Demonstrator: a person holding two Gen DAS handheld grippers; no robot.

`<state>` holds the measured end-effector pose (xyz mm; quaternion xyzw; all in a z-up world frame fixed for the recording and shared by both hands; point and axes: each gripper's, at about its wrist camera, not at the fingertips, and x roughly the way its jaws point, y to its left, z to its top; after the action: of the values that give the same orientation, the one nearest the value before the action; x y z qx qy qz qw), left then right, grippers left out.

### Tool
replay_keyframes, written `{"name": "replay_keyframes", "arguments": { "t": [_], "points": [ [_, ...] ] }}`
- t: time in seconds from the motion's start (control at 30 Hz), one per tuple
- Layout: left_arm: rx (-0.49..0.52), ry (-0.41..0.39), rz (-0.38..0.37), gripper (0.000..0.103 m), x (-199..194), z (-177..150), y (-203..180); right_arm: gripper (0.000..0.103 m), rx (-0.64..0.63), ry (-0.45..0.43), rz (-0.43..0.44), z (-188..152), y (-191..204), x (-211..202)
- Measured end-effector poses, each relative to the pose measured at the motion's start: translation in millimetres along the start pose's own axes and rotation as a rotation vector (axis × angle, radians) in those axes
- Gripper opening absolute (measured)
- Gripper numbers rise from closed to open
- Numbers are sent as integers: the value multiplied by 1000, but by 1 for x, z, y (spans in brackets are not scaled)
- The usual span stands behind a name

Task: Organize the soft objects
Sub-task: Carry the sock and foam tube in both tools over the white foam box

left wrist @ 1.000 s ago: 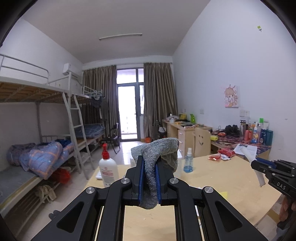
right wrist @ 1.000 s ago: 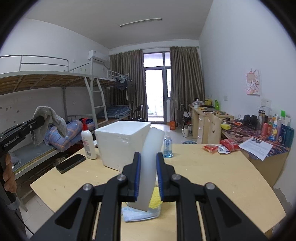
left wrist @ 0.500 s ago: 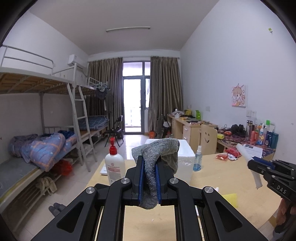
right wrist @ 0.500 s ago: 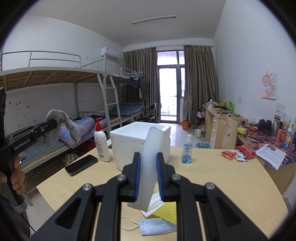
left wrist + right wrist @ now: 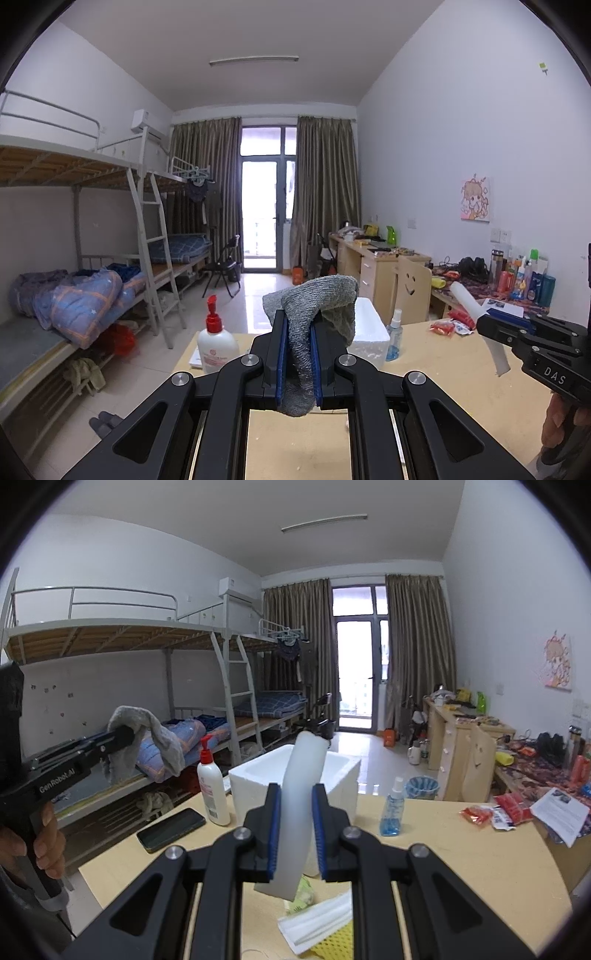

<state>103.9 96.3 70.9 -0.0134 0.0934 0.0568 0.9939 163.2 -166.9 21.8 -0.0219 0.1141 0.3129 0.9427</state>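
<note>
grey knit cloth (image 5: 306, 314), white foam strip (image 5: 301, 805), white foam box (image 5: 332, 775), blue-padded black gripper (image 5: 298, 358).

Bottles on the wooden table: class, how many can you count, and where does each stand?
2. A white pump bottle stands left of the foam box, beside the phone. A small blue spray bottle stands right of the box. The grippers may hide others.

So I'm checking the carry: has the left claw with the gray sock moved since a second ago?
Yes. Seen from the right wrist, the left claw and gray sock have shifted right, toward the white foam box.
</note>
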Motion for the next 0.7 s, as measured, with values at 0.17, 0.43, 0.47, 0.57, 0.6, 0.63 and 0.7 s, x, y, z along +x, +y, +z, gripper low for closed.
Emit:
{"name": "replay_keyframes", "arguments": {
  "t": [0.17,0.43,0.47,0.57,0.6,0.63,0.7],
  "points": [
    [8,9,3,12,16,4,-1,20,17,14,24,7,-4,17],
    [15,25,-2,12,43,13,-2,20,1,46,36,21,-8,43],
    [11,28,-1,12,45,13,-1,20,-3,50,35,22,-9,46],
    [8,37,0,12,56,15,-1,20,-14,51,28,27,-12,53],
    [3,38,0,12,60,17,2,20,-17,54,28,30,-13,56],
    [-1,37,-1,12,62,18,2,20,-21,57,30,31,-13,59],
    [-7,37,4,12,69,20,4,20,-23,63,41,33,-13,66]
  ]
}}
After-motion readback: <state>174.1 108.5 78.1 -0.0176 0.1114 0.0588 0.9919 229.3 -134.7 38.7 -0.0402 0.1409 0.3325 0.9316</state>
